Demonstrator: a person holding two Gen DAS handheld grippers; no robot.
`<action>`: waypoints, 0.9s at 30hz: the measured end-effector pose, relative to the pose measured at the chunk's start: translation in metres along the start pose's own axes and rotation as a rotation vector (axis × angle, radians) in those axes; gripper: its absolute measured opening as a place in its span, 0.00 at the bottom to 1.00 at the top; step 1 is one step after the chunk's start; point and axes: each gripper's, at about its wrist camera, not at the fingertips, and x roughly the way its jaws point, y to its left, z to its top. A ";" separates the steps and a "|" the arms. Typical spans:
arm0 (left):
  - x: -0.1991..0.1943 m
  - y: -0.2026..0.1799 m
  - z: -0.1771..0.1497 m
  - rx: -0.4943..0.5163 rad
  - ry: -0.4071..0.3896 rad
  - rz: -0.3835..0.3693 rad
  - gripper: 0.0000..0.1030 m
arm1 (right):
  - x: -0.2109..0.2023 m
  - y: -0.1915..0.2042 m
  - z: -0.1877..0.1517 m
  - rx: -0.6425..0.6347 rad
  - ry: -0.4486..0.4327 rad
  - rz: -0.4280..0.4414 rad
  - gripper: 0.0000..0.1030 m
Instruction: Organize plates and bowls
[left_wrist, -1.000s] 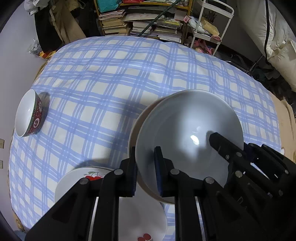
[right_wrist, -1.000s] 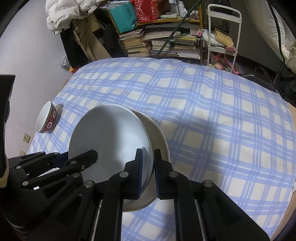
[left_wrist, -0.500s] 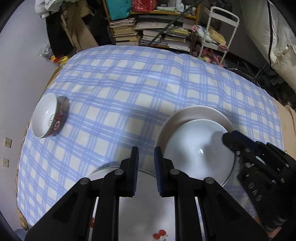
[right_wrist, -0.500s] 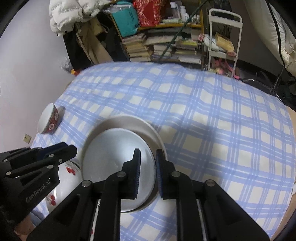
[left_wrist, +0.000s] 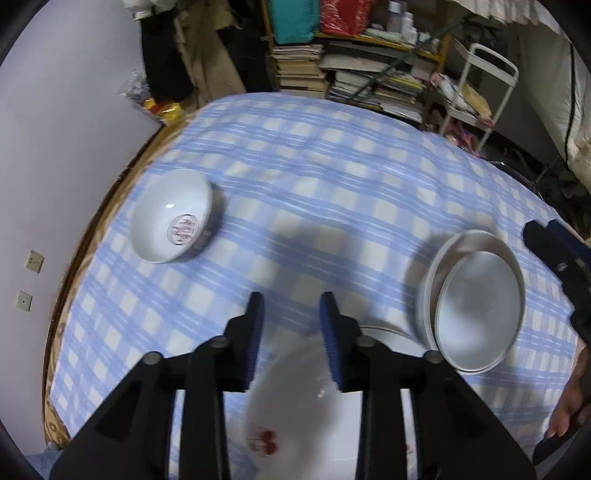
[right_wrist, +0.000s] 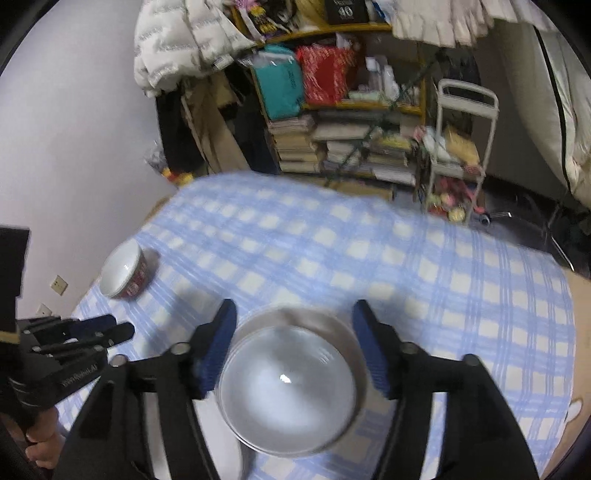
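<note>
The left claw (left_wrist: 291, 314) hangs with fingers parted above a cherry-printed plate (left_wrist: 310, 413). To its right, a white plate (left_wrist: 480, 314) sits nested in a larger plate (left_wrist: 430, 280). A patterned bowl (left_wrist: 171, 216) stands well apart on the checked counter (left_wrist: 332, 177).

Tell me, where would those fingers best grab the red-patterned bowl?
Probably its rim: the red-patterned bowl sits upright and apart from the plates, mouth open. The left gripper, already open, could descend with one finger inside the wall, one outside.
</note>
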 end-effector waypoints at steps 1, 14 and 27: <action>-0.002 0.010 0.001 -0.011 -0.005 0.010 0.41 | 0.000 0.006 0.005 -0.009 -0.010 0.010 0.77; -0.012 0.110 0.018 -0.122 -0.055 0.068 0.75 | 0.043 0.102 0.019 -0.149 0.013 0.102 0.98; 0.046 0.183 0.043 -0.187 -0.038 0.084 0.75 | 0.103 0.174 0.049 -0.230 0.053 0.126 0.98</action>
